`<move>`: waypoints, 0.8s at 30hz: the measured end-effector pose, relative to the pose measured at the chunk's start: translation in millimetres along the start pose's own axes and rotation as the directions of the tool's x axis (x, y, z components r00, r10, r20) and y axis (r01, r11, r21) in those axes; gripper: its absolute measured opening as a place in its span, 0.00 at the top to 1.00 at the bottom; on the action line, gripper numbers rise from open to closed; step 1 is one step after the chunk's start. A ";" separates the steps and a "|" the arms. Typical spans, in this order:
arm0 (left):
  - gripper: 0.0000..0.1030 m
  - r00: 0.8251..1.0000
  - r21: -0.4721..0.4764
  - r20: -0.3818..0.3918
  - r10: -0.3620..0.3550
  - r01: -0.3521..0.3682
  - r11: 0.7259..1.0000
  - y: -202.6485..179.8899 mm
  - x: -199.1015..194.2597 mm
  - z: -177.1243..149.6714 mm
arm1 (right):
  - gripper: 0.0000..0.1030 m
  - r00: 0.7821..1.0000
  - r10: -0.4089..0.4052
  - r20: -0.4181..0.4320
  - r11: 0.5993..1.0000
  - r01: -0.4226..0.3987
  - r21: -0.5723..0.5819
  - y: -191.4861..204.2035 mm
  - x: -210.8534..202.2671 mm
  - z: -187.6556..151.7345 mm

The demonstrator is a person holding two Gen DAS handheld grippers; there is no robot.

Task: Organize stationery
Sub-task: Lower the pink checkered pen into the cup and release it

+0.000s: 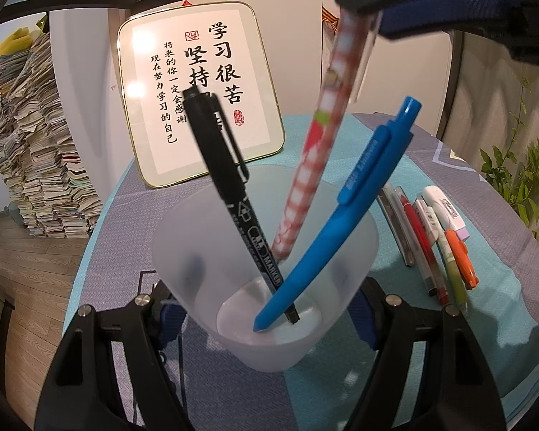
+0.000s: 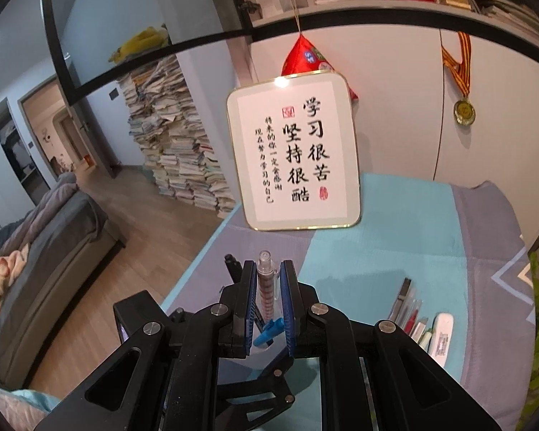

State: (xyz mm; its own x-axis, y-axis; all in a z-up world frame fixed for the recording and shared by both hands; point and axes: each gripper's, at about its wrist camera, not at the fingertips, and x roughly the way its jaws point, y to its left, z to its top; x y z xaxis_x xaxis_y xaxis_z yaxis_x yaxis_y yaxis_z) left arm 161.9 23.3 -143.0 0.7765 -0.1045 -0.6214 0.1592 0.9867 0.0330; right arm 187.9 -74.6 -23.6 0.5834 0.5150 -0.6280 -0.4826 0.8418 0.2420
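A frosted plastic cup (image 1: 176, 262) stands on the teal and grey table cloth (image 1: 492, 287), and my left gripper (image 1: 266, 323) is shut on its sides. A black marker (image 1: 230, 186) and a blue pen (image 1: 341, 215) lean inside it. A red-checked pen (image 1: 312, 165) hangs slanted over the cup with its lower end just inside the mouth. My right gripper (image 1: 363, 10) holds that pen by its upper end. In the right wrist view the right gripper (image 2: 268, 267) is shut on the red-checked pen (image 2: 266, 283), with the blue pen's top (image 2: 269, 334) and the marker's cap (image 2: 231, 264) below it.
Several loose pens (image 1: 431, 251) and a white correction tape (image 1: 443, 206) lie on the cloth right of the cup. A framed calligraphy sign (image 1: 197, 89) leans behind it. The table edge runs along the left, with stacked books (image 1: 36, 161) on the floor. A plant (image 1: 514, 168) stands at right.
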 end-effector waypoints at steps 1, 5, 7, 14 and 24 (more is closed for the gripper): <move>0.28 1.000 0.000 0.000 0.000 0.000 1.000 0.0 0.0 0.0 | 0.86 1.000 0.003 -0.006 1.000 -0.003 0.005 -0.9 1.1 -0.3; 0.28 1.000 0.000 0.000 0.000 0.000 1.000 0.0 0.0 0.0 | 0.86 1.000 0.013 -0.019 1.000 -0.013 0.025 -4.1 2.4 -1.8; 0.28 1.000 0.000 -0.001 0.000 0.000 1.000 0.0 0.0 0.0 | 0.86 1.000 0.013 -0.020 1.000 -0.013 0.021 -3.6 2.1 -2.3; 0.28 1.000 0.000 -0.001 -0.001 0.001 1.000 -0.1 -2.7 -1.6 | 0.86 1.000 0.025 0.006 0.999 -0.025 0.020 -4.9 -8.6 -5.5; 0.28 1.000 0.000 -0.001 -0.001 0.001 1.000 0.1 -2.9 -1.6 | 0.86 0.983 -0.180 -0.015 0.932 0.176 0.316 -100.2 -24.1 -21.8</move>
State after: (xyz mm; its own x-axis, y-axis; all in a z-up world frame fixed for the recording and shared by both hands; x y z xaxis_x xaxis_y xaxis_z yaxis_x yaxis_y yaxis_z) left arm 158.6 23.9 -142.4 0.7759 -0.1057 -0.6219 0.1603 0.9865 0.0323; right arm 208.0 -174.9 -48.8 0.6513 0.3524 -0.6721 -0.1413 0.9265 0.3488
